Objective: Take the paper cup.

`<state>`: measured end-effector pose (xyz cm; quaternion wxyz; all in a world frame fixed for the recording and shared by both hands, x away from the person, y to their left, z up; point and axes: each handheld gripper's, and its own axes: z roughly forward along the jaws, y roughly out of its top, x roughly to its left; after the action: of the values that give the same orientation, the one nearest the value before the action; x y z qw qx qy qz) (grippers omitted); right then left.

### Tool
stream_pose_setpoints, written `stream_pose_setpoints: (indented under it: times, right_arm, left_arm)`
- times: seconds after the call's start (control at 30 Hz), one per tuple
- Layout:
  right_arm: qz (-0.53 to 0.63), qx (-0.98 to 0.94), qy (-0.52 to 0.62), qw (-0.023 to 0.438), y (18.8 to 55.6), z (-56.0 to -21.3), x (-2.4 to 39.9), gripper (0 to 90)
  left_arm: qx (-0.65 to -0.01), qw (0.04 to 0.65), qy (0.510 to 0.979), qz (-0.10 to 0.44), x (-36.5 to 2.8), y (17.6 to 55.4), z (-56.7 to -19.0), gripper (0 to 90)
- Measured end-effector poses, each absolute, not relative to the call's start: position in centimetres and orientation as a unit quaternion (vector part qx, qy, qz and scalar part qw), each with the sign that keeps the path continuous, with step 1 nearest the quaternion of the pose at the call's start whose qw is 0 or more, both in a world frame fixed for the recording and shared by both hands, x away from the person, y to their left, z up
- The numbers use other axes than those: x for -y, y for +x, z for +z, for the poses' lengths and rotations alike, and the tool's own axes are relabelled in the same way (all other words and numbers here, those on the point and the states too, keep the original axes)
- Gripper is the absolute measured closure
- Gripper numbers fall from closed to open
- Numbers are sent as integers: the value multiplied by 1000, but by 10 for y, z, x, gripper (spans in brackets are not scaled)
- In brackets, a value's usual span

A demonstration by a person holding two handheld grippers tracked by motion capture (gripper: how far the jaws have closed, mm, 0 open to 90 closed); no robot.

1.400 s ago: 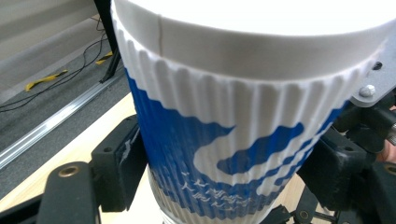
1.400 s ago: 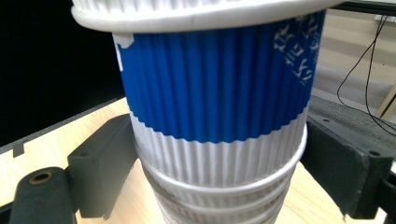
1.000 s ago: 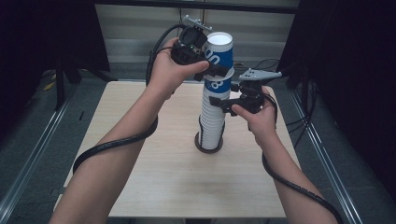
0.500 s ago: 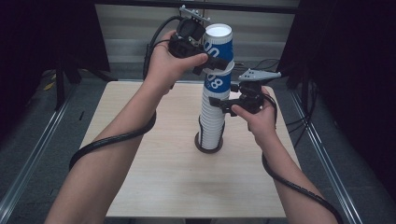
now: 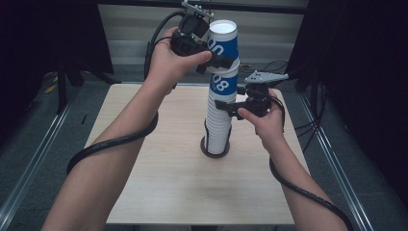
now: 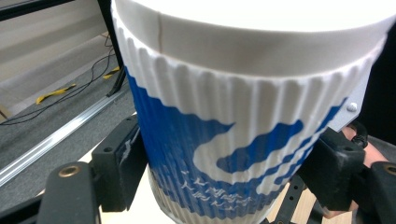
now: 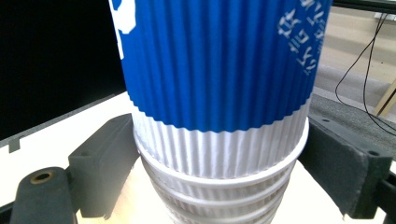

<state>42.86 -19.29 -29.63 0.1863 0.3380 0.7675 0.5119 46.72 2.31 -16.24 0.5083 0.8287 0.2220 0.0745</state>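
A tall stack of ribbed paper cups (image 5: pixel 218 130) stands on a dark round base (image 5: pixel 214 152) in the middle of the wooden table (image 5: pixel 159 183). My left gripper (image 5: pixel 219 60) is shut on the top blue-and-white cup (image 5: pixel 224 42), raised high and still sitting in the blue cup below it. In the left gripper view that top cup (image 6: pixel 224 140) sits between both jaws. My right gripper (image 5: pixel 226 107) is shut on the stack's middle, just under the blue cups. The right gripper view has the white rims of the stack (image 7: pixel 219 168) pinched between its jaws.
Metal rails (image 5: pixel 29 163) run along the floor on both sides of the table. Loose cables (image 5: pixel 269 65) lie on the floor behind it, and dark curtains hang at the left and right. My forearms cross the table's front half.
My left gripper has risen with the top cup, drawing it up from the stack. The right gripper has stayed on the stack.
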Motion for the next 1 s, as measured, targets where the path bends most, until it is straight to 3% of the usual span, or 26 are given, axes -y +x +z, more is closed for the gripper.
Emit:
stream_pose_setpoints:
  times: [1.0]
  right_arm:
    - [510, -770, 336, 185, 427, -296, 195, 127]
  left_arm:
    - [-236, 514, 821, 82, -68, 457, -169, 237]
